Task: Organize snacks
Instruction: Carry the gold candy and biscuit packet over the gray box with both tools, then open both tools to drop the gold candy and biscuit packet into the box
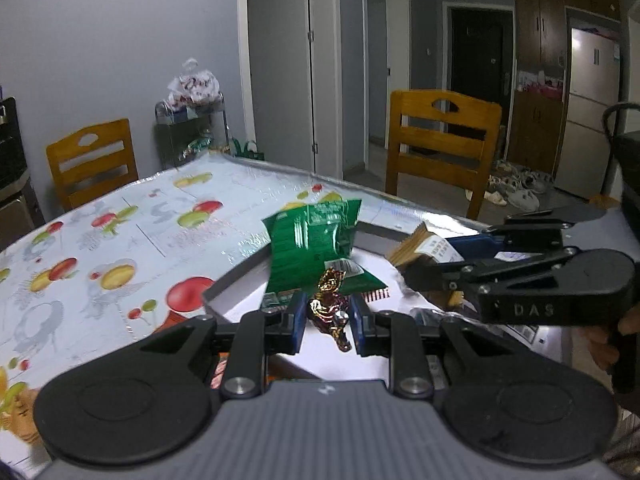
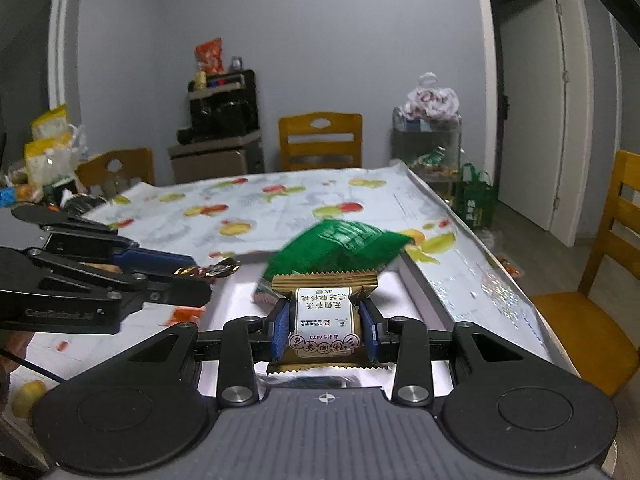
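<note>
My left gripper (image 1: 327, 314) is shut on a red-and-gold foil candy (image 1: 330, 306), held above a white tray (image 1: 224, 286). It also shows at the left of the right wrist view (image 2: 192, 270), with the candy (image 2: 208, 270) at its tips. My right gripper (image 2: 325, 326) is shut on a gold-wrapped cake with a white label (image 2: 324, 316), over the same tray (image 2: 420, 284). It shows in the left wrist view (image 1: 412, 268), holding the gold cake (image 1: 424, 246). A green snack bag (image 1: 316, 244) lies in the tray, also seen in the right wrist view (image 2: 340, 248).
The table has a fruit-print cloth (image 1: 120, 240). Wooden chairs (image 1: 440, 140) stand around it, one at the right edge (image 2: 600, 292). A wire rack with bags (image 2: 428, 136) stands behind. An orange packet (image 2: 184, 314) lies on the table left of the tray.
</note>
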Motion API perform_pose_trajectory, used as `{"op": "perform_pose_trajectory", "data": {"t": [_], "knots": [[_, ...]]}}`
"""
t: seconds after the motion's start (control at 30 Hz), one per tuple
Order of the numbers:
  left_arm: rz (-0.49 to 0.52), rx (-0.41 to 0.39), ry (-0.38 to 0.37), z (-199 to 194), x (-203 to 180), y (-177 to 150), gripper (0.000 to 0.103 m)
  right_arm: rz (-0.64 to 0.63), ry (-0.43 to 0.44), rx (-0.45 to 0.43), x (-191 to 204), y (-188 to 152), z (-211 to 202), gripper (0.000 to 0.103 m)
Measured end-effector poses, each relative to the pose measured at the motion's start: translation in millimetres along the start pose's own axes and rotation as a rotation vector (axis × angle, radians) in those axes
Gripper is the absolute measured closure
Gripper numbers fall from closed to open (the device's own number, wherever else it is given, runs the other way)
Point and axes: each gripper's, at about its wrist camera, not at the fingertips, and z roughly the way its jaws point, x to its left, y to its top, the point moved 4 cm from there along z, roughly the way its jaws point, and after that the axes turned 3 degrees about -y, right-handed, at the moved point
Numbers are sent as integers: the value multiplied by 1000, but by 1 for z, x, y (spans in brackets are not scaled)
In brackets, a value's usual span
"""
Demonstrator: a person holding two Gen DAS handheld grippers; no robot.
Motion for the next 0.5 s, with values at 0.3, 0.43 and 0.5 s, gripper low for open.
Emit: {"op": "perform_pose_trajectory", "data": {"t": [0.3,0.43,0.5], "knots": [[-7,68,27,49,0,-8,82,-2,-76,16,-5,4,22,65],[-16,80,34,56,6,-12,82,6,-88,46,-7,3,31,65],[-17,80,41,57,8,-13,82,5,-97,48,-7,4,33,65]]}}
